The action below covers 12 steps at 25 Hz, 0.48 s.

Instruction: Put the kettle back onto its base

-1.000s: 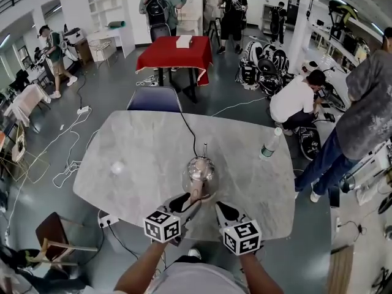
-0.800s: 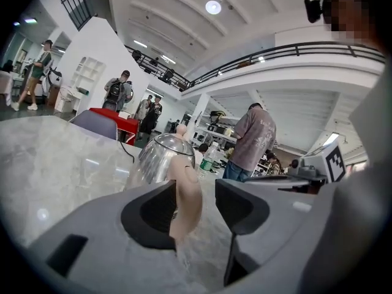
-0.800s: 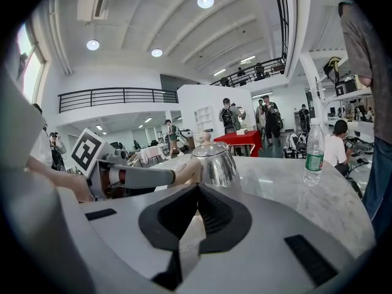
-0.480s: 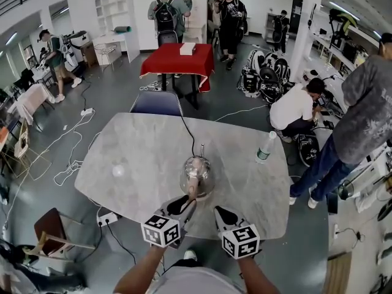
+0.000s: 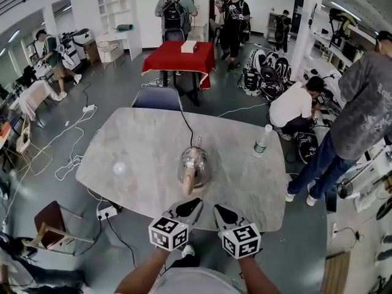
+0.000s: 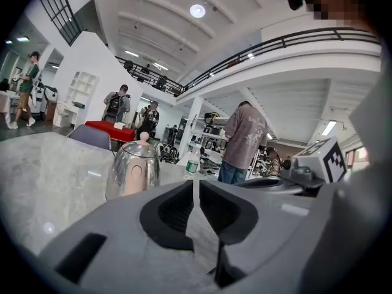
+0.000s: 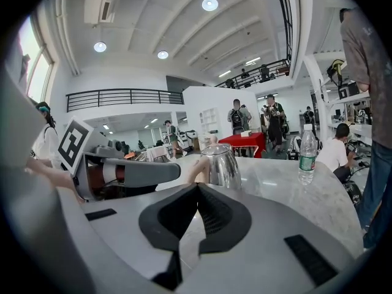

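Note:
The steel kettle (image 5: 194,166) stands upright mid-table, its pink handle (image 5: 188,181) pointing toward me; a black cord (image 5: 187,127) runs from under it to the far edge. The base itself I cannot make out beneath it. My left gripper (image 5: 191,207) hangs just off the table's near edge, a short way behind the handle, its jaws closing to a narrow slit with nothing between them. My right gripper (image 5: 219,212) is beside it, shut and empty. The kettle (image 6: 131,170) shows ahead of the left gripper (image 6: 196,187), and the kettle (image 7: 220,163) lies beyond the right gripper (image 7: 197,188).
A water bottle (image 5: 261,141) stands at the table's right side and a small white object (image 5: 119,168) lies at the left. A blue chair (image 5: 157,98) is at the marble table's (image 5: 141,139) far edge. Several people stand or crouch around the room.
Both grippers have pulled back from the kettle toward me. The left jaws, wide about the handle a second ago, have let go and narrowed. The kettle stays put.

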{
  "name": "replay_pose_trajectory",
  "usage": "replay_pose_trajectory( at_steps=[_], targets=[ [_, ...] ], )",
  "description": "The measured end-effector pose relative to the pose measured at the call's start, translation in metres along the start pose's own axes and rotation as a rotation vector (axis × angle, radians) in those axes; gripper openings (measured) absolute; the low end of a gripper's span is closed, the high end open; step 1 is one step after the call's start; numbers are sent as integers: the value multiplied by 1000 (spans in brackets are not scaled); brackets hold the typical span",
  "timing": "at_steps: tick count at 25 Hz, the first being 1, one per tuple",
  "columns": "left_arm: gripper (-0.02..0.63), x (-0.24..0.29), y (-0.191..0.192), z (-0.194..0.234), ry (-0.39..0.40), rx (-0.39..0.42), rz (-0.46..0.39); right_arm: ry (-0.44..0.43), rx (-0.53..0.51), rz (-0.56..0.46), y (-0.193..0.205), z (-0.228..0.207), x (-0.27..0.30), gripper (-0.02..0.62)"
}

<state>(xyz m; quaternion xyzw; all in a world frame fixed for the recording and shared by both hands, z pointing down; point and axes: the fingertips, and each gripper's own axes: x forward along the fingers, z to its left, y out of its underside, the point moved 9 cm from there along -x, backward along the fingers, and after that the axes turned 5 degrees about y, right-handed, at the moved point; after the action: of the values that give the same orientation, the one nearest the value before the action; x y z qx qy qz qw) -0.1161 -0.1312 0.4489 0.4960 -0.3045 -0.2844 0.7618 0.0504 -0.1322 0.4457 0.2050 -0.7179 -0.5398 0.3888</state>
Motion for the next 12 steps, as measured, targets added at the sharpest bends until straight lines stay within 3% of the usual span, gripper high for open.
replay_pose_trajectory(
  at_steps=[12],
  targets=[
    [8,-13,17,-37,-26,28,30,-45,-13,-10,10,16,-26,3]
  ],
)
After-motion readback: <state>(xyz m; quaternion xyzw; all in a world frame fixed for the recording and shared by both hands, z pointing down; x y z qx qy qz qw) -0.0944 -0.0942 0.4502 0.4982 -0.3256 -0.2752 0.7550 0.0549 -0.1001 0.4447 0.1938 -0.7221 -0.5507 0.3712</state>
